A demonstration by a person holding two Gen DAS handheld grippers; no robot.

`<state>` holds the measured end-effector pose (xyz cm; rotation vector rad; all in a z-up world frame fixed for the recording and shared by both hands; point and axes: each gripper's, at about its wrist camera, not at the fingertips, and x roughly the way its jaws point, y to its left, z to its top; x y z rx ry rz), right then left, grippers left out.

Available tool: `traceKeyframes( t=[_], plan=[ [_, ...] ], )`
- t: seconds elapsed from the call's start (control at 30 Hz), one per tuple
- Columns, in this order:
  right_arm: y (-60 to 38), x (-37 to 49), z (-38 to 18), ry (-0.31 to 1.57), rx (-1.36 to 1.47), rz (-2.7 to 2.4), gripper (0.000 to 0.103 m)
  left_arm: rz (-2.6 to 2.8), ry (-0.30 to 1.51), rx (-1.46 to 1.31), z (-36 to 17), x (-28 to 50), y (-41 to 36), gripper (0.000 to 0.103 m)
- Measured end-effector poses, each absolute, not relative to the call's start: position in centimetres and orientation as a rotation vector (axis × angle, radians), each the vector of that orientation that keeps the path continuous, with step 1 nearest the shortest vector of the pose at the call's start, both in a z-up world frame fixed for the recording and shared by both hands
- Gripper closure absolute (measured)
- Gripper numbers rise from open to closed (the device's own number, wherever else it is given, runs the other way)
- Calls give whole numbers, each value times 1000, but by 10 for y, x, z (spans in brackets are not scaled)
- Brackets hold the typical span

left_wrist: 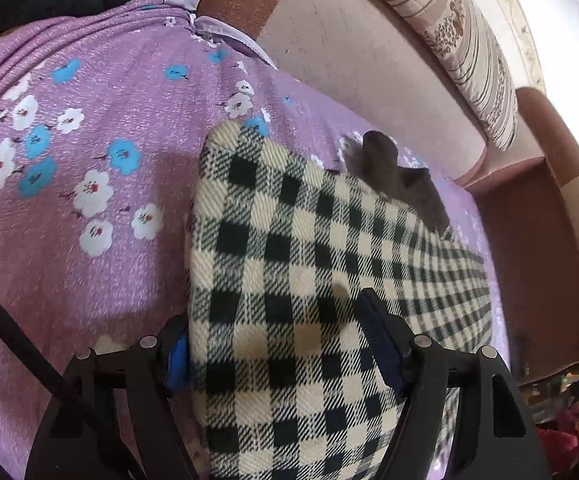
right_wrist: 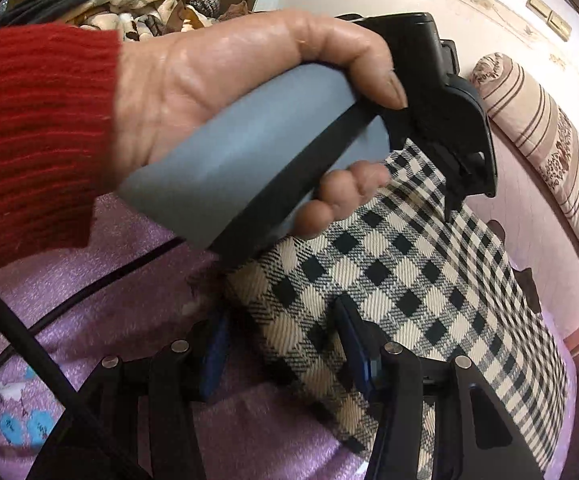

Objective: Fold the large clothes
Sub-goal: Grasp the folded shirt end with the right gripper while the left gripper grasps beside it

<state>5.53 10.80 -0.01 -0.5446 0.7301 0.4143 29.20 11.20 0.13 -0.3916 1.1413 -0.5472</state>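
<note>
A black-and-cream checked garment (left_wrist: 297,264) lies folded on the purple floral bedsheet (left_wrist: 69,128), with a dark grey lining (left_wrist: 393,176) showing at its far end. My left gripper (left_wrist: 273,344) stands wide open over the near part of the garment, which runs between its blue-padded fingers (left_wrist: 377,336). In the right wrist view the same garment (right_wrist: 409,272) runs away to the right. My right gripper (right_wrist: 285,344) is open, one finger on the cloth and one beside its edge. The person's hand (right_wrist: 225,80) holds the left gripper's grey handle (right_wrist: 249,168) above the garment.
A striped bolster (left_wrist: 461,40) lies along the brown and cream headboard (left_wrist: 353,52) beyond the garment. A pile of clothes (right_wrist: 137,12) sits at the back left in the right wrist view. Black cables (right_wrist: 89,304) cross the sheet near my right gripper.
</note>
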Motion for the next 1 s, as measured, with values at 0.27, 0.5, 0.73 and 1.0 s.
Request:
traceKeyframes(
  t=[0.27,0.5,0.73,1.0],
  plan=[
    [117,40,7,666,-554,413,97,-488,1157,-381,8,289,114,91],
    [76,23,49,577,-406,354,98,-426,1104,-298,59,275,84,93],
    [2,8,96,513,-283,250,98,-506,1041,-209,118,257,-1,93],
    [-123,-4,104,610,-156,97,98,-651,1062,-56,120,235,-165,95]
  ],
)
